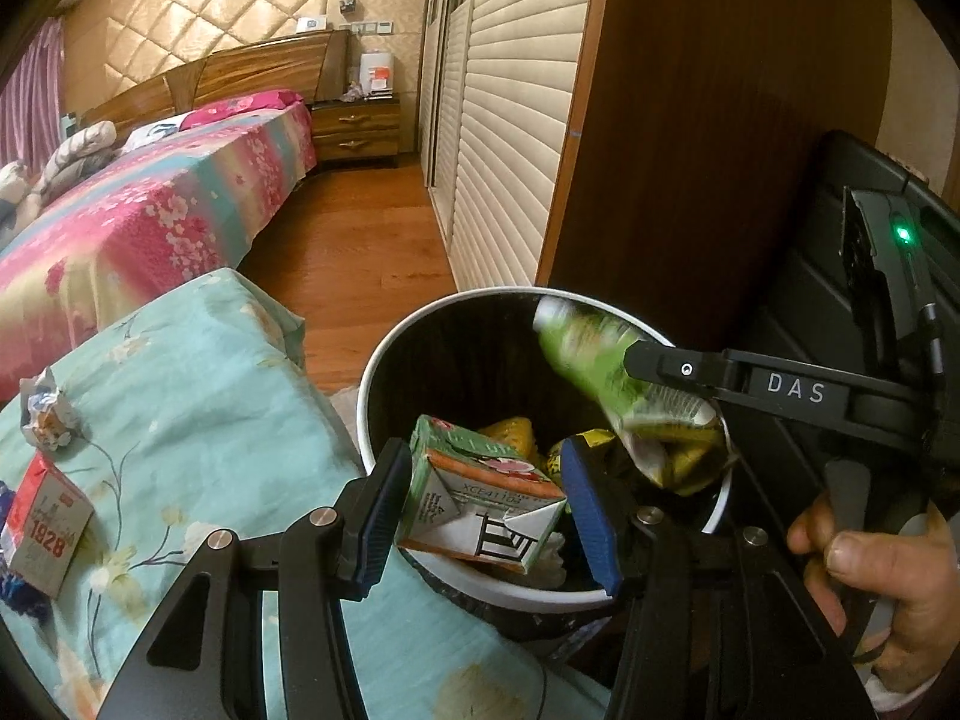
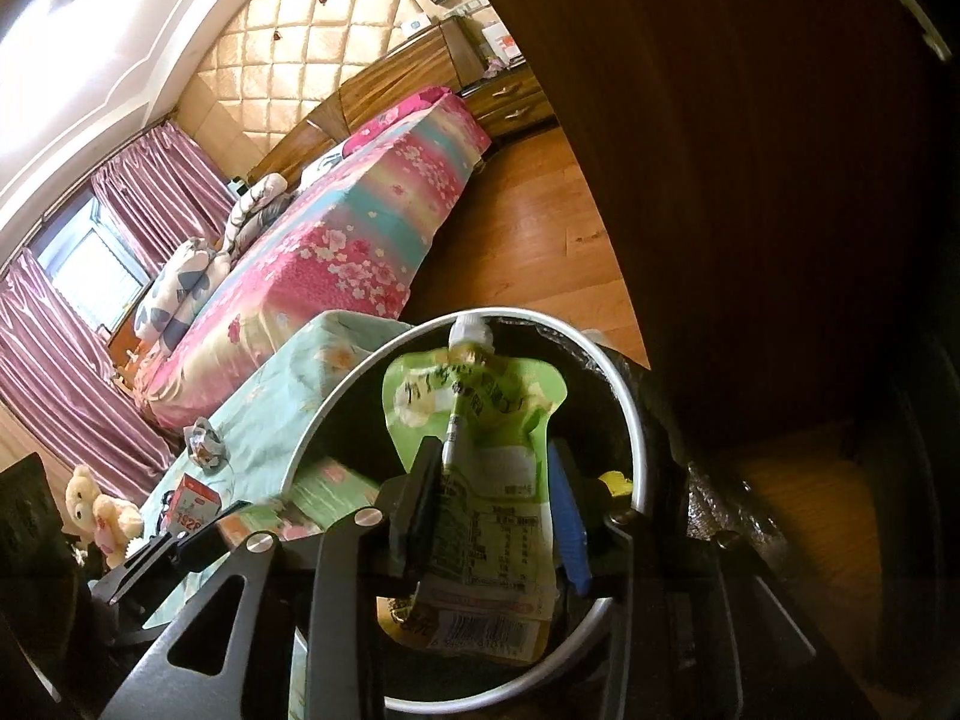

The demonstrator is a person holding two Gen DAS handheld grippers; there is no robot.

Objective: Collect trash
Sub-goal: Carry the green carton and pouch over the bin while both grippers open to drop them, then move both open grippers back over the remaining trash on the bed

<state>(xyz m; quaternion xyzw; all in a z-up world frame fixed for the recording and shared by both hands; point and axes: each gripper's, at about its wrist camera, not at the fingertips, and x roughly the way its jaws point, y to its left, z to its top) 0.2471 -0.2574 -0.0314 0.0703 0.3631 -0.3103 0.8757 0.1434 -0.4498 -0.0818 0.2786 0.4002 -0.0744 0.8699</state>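
Over the bin [image 1: 384, 360], both grippers hang with trash. Left gripper [image 1: 489, 507]: jaws closed on a carton [image 1: 474, 492], above the rim. Carton looks light, crushable; flat sides suit the pads. Right gripper [image 2: 492, 510]: jaws set loosely about a green pouch [image 2: 480, 420], pads not clearly pressing; pouch looks soft, slick, best pinched at its stiff seam. Left of the bin, a floral-sheeted bed [image 1: 198, 360] carries another carton [image 1: 45, 531] and a crumpled wrapper [image 1: 45, 414]. Wood floor beyond.
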